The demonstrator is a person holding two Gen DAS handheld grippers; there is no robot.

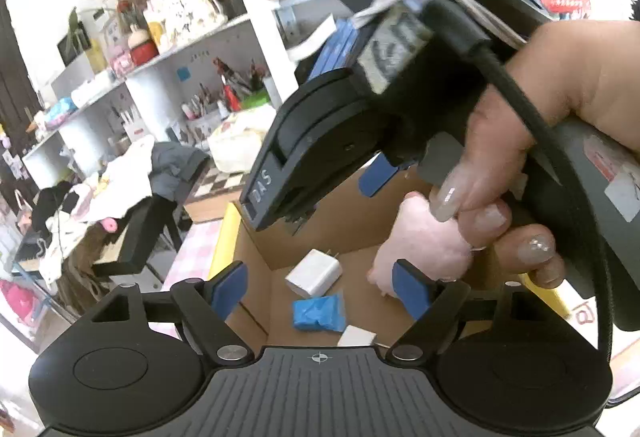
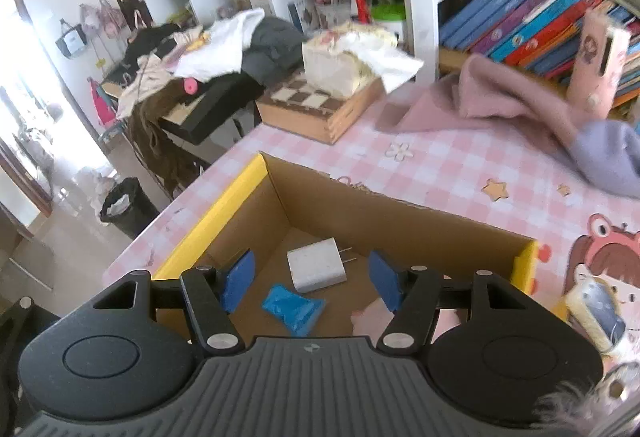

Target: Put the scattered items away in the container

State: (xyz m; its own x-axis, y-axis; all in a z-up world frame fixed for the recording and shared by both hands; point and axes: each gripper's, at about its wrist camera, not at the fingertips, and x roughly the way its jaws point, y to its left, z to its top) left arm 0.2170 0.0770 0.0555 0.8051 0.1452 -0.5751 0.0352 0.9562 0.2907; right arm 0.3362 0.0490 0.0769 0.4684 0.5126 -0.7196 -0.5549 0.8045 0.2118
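Observation:
An open cardboard box point(image 2: 224, 213) with yellow edges sits on the pink checked tablecloth. On its floor lie a white charger plug point(image 2: 316, 269), a crumpled blue packet point(image 2: 294, 307) and a pink plush toy point(image 2: 368, 317). My right gripper point(image 2: 312, 277) hovers over the box, open, with nothing between its pads. The left wrist view shows the same box point(image 1: 340, 221), the plug point(image 1: 314, 273), the blue packet point(image 1: 318, 311) and the plush toy point(image 1: 416, 237). My left gripper point(image 1: 320, 291) is open and empty above them. A hand point(image 1: 520, 157) holds the right gripper just ahead, one blue pad point(image 1: 378, 175) showing.
A pink cloth point(image 2: 480, 97) and a purple cloth point(image 2: 608, 153) lie on the table behind the box. A wooden chessboard case point(image 2: 320, 109) stands at the far left corner, books point(image 2: 540, 17) line the shelf. A small yellow-rimmed item point(image 2: 596, 313) lies right of the box. A bin point(image 2: 124, 205) stands on the floor.

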